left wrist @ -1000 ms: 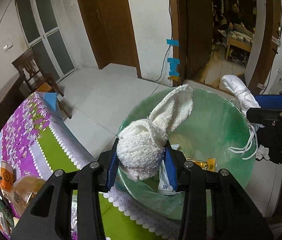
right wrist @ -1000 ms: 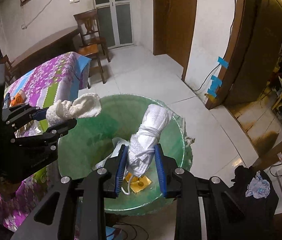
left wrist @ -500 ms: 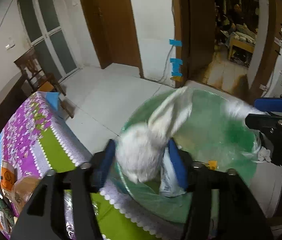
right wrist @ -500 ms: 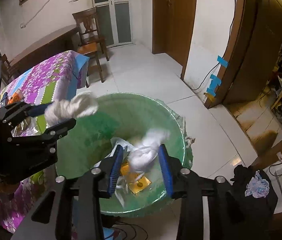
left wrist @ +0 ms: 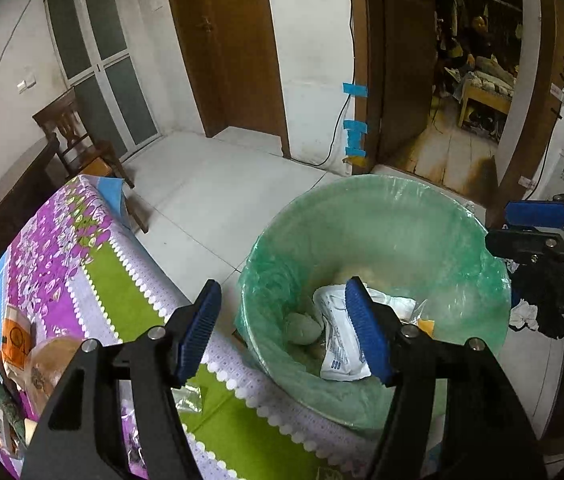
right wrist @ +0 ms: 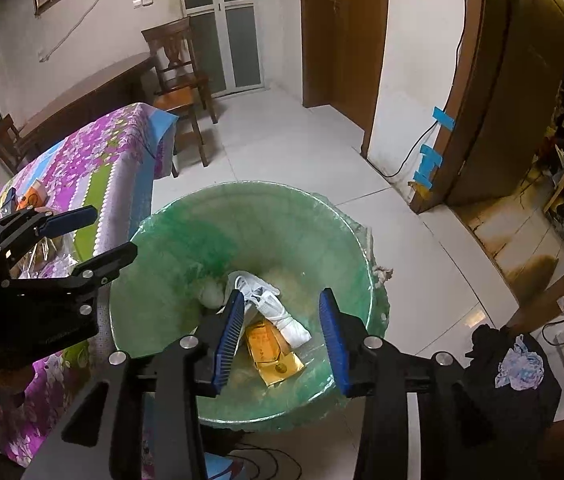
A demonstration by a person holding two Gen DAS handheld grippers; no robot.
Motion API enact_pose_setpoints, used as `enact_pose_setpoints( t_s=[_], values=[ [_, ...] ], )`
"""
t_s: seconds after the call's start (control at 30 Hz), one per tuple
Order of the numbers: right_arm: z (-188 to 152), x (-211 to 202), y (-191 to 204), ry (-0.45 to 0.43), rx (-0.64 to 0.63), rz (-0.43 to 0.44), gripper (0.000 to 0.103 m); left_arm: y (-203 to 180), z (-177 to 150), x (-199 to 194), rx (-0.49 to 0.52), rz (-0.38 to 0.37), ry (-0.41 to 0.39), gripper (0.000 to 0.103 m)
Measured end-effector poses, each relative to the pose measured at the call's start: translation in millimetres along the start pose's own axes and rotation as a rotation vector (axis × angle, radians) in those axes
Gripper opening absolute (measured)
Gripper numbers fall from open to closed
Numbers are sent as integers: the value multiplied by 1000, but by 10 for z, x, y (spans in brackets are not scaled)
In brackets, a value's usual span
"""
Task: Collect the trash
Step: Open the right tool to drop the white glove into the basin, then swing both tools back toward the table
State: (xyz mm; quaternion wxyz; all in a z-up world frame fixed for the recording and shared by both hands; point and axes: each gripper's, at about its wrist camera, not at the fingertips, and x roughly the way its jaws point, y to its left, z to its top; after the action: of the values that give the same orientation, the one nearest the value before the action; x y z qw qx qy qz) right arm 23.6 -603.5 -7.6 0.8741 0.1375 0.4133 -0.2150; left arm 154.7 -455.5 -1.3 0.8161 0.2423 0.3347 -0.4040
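Left hand-held gripper (left wrist: 282, 330) opening empty, bin (left wrist: 382, 208) holding wrappers (left wrist: 340, 340)

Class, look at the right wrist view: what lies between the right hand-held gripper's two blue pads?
Nothing is gripped. The right hand-held gripper hangs open above the bin; in the gap show a yellow packet and a white bundle.

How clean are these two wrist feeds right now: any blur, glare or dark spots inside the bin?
Left wrist view: sharp, strong fisheye bending of the door frames, corners vignetted black; the bin liner looks hazy, dimming what lies under it. Right wrist view: also sharp, the yellow packet clearly lit, dark lower right corner.
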Motion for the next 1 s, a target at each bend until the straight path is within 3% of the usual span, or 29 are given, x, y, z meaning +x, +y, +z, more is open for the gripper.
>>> enact_pose_setpoints(
  t_s=[0.17,0.43,0.6,0.8,0.9,1.0],
  values=[
    [-73,-40,20,-34,34,17,40,56,-92,-101,-22,35,-23,69],
    [-315,-83,270,-112,59,41,42,225,-326,-372,-62,115,-77,72],
    [-477,-241,655,-259,36,7,45,448,-553,-587,-114,167,-110,75],
    [-546,-445,1176,-411,-33,8,49,880,-823,-981,-218,251,-160,79],
    [-531,-504,1449,-438,-57,49,49,1206,-974,-1218,-309,318,-183,83],
    [-474,-507,1728,-437,-83,91,49,1655,-1162,-1480,-419,438,-213,86]
  ],
)
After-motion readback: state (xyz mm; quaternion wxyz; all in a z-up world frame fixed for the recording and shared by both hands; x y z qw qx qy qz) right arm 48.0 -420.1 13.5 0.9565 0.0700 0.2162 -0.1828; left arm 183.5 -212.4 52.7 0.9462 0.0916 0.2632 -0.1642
